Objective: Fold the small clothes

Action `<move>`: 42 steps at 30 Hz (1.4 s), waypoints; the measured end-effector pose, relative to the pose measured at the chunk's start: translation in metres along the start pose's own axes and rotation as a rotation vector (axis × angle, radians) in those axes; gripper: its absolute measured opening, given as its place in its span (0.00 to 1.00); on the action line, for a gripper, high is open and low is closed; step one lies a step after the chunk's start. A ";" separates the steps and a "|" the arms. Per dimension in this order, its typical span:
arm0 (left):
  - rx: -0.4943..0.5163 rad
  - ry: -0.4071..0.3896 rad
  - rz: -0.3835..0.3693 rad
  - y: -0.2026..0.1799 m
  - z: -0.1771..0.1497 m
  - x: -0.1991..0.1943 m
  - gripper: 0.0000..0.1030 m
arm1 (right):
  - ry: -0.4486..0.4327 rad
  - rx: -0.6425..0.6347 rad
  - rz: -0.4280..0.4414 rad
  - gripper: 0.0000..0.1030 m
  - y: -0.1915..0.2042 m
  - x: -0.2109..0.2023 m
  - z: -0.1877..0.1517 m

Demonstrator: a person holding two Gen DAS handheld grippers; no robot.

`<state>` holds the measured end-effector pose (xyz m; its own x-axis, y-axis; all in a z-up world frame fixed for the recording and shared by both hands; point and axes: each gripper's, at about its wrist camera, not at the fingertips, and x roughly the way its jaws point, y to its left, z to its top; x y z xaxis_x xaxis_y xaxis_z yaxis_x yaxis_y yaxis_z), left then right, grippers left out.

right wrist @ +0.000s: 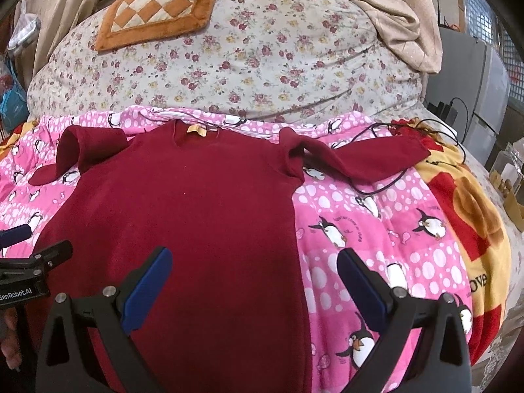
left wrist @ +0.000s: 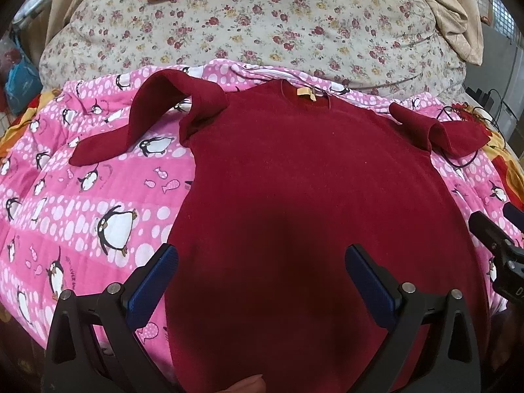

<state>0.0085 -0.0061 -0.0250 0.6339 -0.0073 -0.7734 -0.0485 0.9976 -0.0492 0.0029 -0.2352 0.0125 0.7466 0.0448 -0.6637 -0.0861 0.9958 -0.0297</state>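
Observation:
A dark red long-sleeved sweater (left wrist: pixel 311 170) (right wrist: pixel 183 203) lies spread flat, neck away from me, on a pink penguin blanket (left wrist: pixel 82 203) (right wrist: pixel 376 229). Its left sleeve (left wrist: pixel 131 124) (right wrist: pixel 78 150) arches up and bends back toward me; its right sleeve (left wrist: pixel 435 131) (right wrist: pixel 360 157) lies crumpled outward. My left gripper (left wrist: pixel 262 262) hovers open over the sweater's lower left part, nothing between its blue pads. My right gripper (right wrist: pixel 253 262) stands open above the sweater's lower right edge, straddling the hem side and the blanket. Each gripper shows at the edge of the other's view.
A floral quilt (left wrist: pixel 262 26) (right wrist: pixel 245 65) rises behind the blanket, with an orange checked cushion (right wrist: pixel 157 9) on it. A black cable (right wrist: pixel 386 183) loops by the right sleeve. A yellow and red blanket (right wrist: pixel 475 229) lies to the right; beige cloth (right wrist: pixel 402 23) hangs at the back right.

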 end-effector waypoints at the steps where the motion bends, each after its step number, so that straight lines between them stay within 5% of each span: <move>1: 0.000 0.001 -0.001 0.001 -0.001 0.000 0.94 | 0.004 -0.001 -0.001 0.99 0.001 0.001 0.000; 18: -0.010 0.002 -0.001 0.004 0.000 0.002 0.94 | 0.029 -0.039 0.005 0.99 0.009 0.005 0.006; 27: 0.025 0.013 0.025 0.005 0.067 0.021 0.94 | 0.003 -0.077 0.051 0.99 0.017 0.030 0.074; 32: 0.004 0.031 0.019 0.008 0.096 0.066 0.94 | -0.028 -0.072 0.054 0.99 0.016 0.067 0.065; 37: -0.014 0.113 0.049 0.005 0.091 0.131 0.94 | 0.127 -0.010 0.090 0.99 0.014 0.112 0.051; 42: 0.012 0.080 0.089 -0.003 0.081 0.135 0.94 | 0.188 -0.046 0.104 0.99 0.032 0.134 0.039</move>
<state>0.1570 -0.0049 -0.0780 0.5637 0.0765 -0.8225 -0.0921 0.9953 0.0295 0.1259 -0.1944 -0.0485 0.5959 0.1276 -0.7928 -0.1895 0.9817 0.0155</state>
